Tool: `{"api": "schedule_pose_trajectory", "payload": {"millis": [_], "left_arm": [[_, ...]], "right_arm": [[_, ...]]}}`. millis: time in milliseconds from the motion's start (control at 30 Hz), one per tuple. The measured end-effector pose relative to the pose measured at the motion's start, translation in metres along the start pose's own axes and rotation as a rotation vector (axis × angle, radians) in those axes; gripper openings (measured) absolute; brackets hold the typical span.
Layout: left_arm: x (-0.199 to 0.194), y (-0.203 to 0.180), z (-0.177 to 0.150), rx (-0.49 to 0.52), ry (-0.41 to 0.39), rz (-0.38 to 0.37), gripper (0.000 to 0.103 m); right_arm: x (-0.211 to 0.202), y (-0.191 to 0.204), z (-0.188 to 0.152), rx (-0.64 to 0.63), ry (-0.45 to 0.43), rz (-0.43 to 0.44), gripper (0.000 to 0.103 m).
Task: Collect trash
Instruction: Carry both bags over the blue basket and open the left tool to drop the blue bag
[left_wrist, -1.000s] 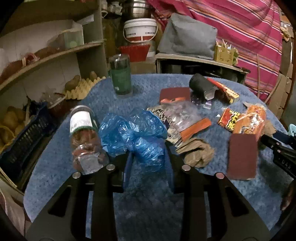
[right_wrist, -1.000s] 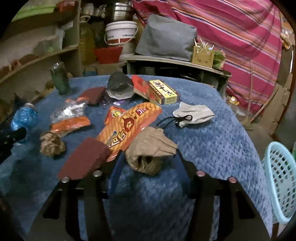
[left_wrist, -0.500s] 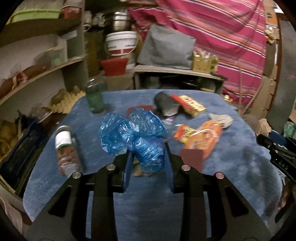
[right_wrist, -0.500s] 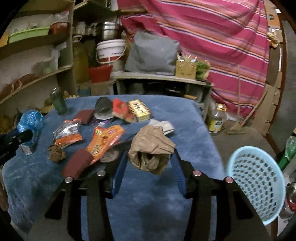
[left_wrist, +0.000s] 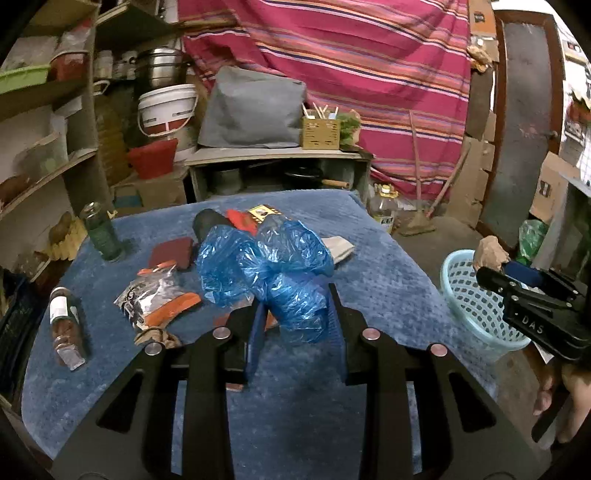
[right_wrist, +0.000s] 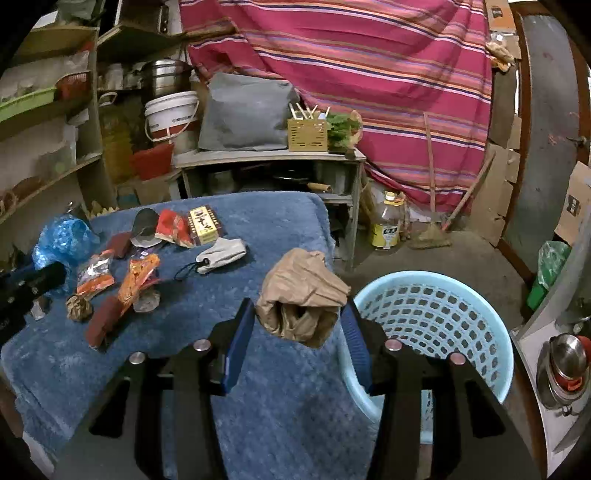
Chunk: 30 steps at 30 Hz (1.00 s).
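My left gripper (left_wrist: 295, 325) is shut on a crumpled blue plastic bag (left_wrist: 266, 266), held up above the blue-covered table (left_wrist: 388, 266). My right gripper (right_wrist: 297, 332) is shut on a crumpled brown paper bag (right_wrist: 299, 291), which hangs over the table's right edge beside a light blue basket (right_wrist: 406, 277) on the floor. In the left wrist view the basket (left_wrist: 469, 295) stands at the right, with the right gripper (left_wrist: 495, 266) and its brown paper bag (left_wrist: 489, 253) above its rim. The right wrist view shows the blue bag (right_wrist: 62, 240) at far left.
On the table lie snack wrappers (right_wrist: 136, 277), a dark red pad (right_wrist: 103, 325), a small paper ball (right_wrist: 78, 307), a yellow box (right_wrist: 203, 224), a grey pouch (right_wrist: 221, 253), a lying bottle (left_wrist: 66, 328) and a green jar (left_wrist: 101, 232). Shelves stand left, a low bench behind.
Both grippers rose and swung to the right with their loads. The light blue basket came into view and now lies close under the right gripper.
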<state>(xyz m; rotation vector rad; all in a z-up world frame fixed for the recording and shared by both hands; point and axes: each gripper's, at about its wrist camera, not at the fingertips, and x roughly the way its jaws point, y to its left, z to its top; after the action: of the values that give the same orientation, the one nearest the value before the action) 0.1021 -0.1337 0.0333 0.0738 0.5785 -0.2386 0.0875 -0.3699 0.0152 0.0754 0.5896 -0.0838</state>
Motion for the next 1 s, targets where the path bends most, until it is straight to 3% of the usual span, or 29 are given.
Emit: {"api": "schedule_pose_trajectory", "payload": {"millis": [367, 600, 1000], "left_arm": [[-0.015, -0.02, 0.01, 0.038, -0.019, -0.011, 0.03], [-0.007, -0.048, 0.022, 0.132, -0.077, -0.022, 0.03], [0.062, -0.125, 0.03, 0.181, -0.062, -0.207, 0.032]], "right_arm": [[-0.018, -0.01, 0.006, 0.028, -0.021, 0.013, 0.048], [-0.012, -0.038, 0.014, 0.042, -0.051, -0.019, 0.048], [0.012, -0.112, 0.002, 0.087, -0.027, -0.114, 0.048]]}}
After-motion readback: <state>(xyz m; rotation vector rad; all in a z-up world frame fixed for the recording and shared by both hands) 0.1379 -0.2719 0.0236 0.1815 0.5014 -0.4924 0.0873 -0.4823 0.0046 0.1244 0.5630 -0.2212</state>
